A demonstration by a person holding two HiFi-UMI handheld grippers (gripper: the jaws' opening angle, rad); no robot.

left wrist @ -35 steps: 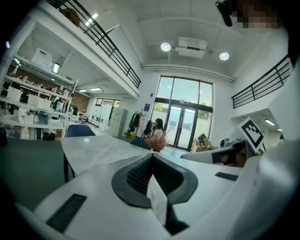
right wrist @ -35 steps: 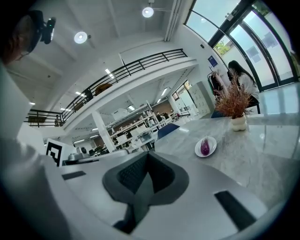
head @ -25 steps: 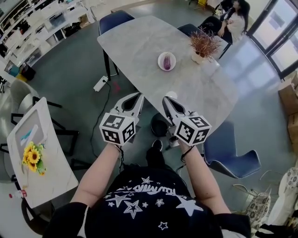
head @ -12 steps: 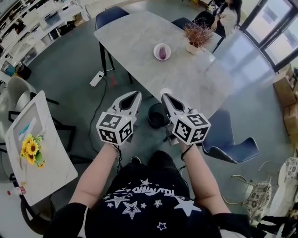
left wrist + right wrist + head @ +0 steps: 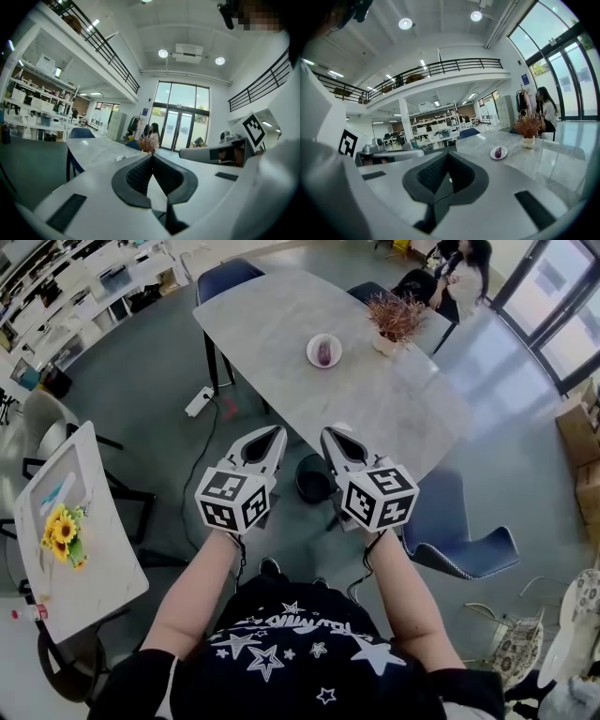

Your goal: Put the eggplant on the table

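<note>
Pale, stone-patterned surface (image 5: 281, 334) — smooth, faintly glossy. The left gripper (image 5: 277, 430) and right gripper (image 5: 328, 431) are matt white plastic with black ribbed pads (image 5: 138, 176). The grey floor (image 5: 131, 362) looks polished — bright reflections across it.

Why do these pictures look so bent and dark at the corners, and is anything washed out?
Head view: the wide lens bows the table edges, and daylight glares off the floor at right. Right gripper view: black corners, a curved railing, a flaring ceiling lamp; the eggplant on its plate is small but clear. Left gripper view: same round vignette.
</note>
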